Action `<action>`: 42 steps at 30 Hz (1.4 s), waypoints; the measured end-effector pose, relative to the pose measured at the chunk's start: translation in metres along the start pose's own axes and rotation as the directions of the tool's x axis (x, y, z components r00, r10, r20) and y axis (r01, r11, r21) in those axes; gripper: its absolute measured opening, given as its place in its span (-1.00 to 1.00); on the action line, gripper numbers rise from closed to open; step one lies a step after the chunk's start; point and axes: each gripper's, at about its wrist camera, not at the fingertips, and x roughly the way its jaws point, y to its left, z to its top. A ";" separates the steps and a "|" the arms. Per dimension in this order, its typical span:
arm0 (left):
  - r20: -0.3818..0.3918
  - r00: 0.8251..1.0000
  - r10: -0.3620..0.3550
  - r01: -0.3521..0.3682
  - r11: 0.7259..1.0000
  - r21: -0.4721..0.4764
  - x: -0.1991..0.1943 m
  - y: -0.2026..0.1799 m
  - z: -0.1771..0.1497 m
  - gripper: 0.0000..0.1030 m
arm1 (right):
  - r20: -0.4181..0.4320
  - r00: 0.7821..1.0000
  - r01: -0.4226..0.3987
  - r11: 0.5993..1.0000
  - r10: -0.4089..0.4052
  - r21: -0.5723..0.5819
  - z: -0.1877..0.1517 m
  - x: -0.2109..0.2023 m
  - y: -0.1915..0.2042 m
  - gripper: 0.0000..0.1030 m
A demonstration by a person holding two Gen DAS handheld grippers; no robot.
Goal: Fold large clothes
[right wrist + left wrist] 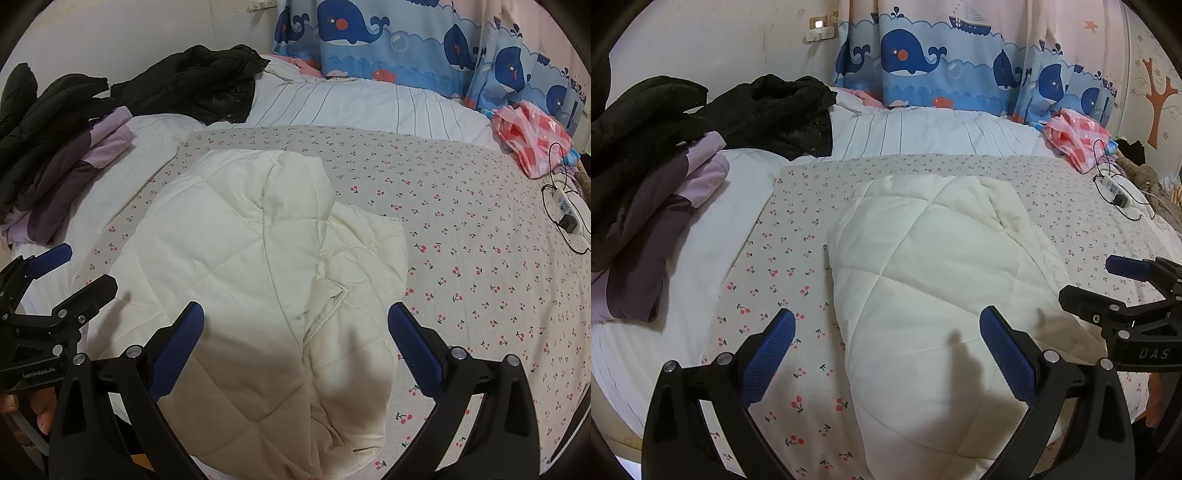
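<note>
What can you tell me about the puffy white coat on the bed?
The white quilted jacket looks soft and padded, with stitched lines making diamond shapes. It lies folded into a bundle on the cherry-print sheet, with one panel lapped over another and a seam edge showing near the middle. Nothing is gripping it: the left gripper and right gripper both hover open above its near end, casting shadows on the fabric. It seems clean, though slightly creamy in tone.
</note>
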 end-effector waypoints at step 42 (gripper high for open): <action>0.006 1.000 0.023 -0.022 0.998 -0.057 -0.002 0.014 0.006 0.86 | 0.043 0.999 0.020 0.999 -0.019 -0.032 0.000 0.001 0.002 0.86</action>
